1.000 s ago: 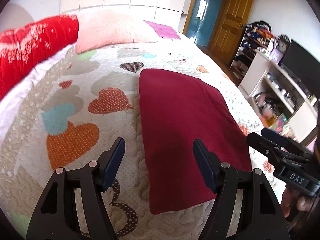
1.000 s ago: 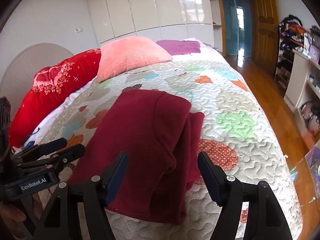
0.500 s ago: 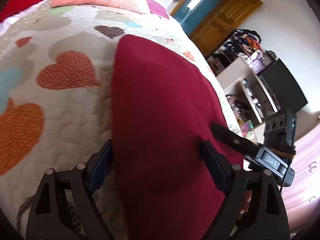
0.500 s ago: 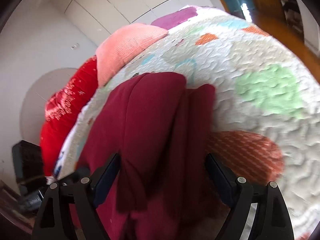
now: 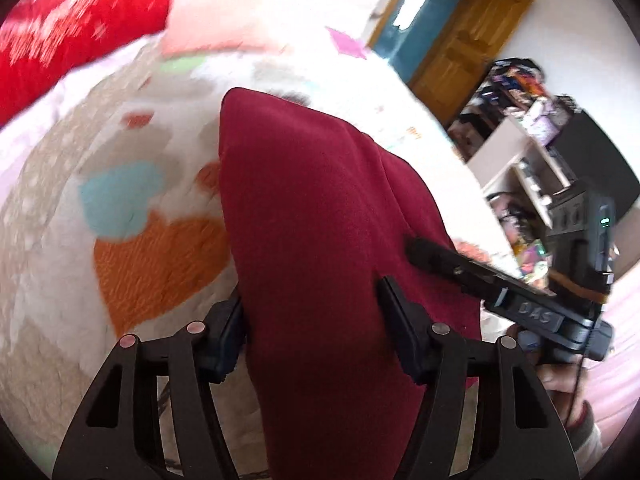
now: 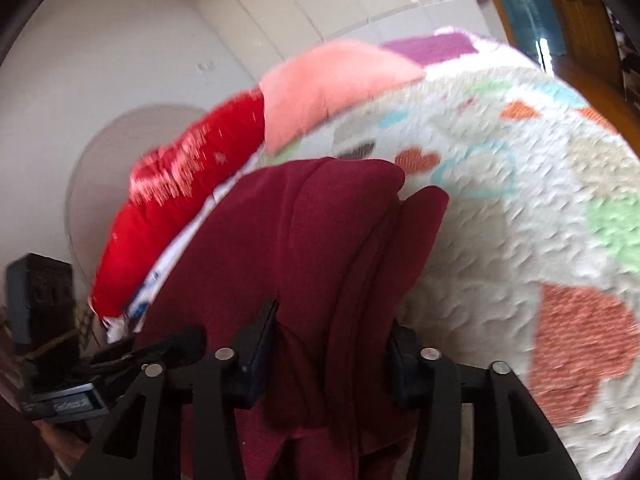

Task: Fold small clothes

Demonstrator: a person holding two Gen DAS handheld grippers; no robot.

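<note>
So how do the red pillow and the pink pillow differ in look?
The red pillow is bright red with a pale pattern; the pink pillow is plain salmon pink. The red one looks long and stretches along the bed edge; the pink one looks squarer with a pointed corner. Both lie side by side at the head of the quilt, beyond the maroon garment.

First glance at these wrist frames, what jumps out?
The maroon garment fills the centre of both views, bunched between the fingers of the left hand-held gripper and the right hand-held gripper at its near end. Under it lies the white heart-patterned quilt, with a red pillow and a pink pillow at the far end.
</note>
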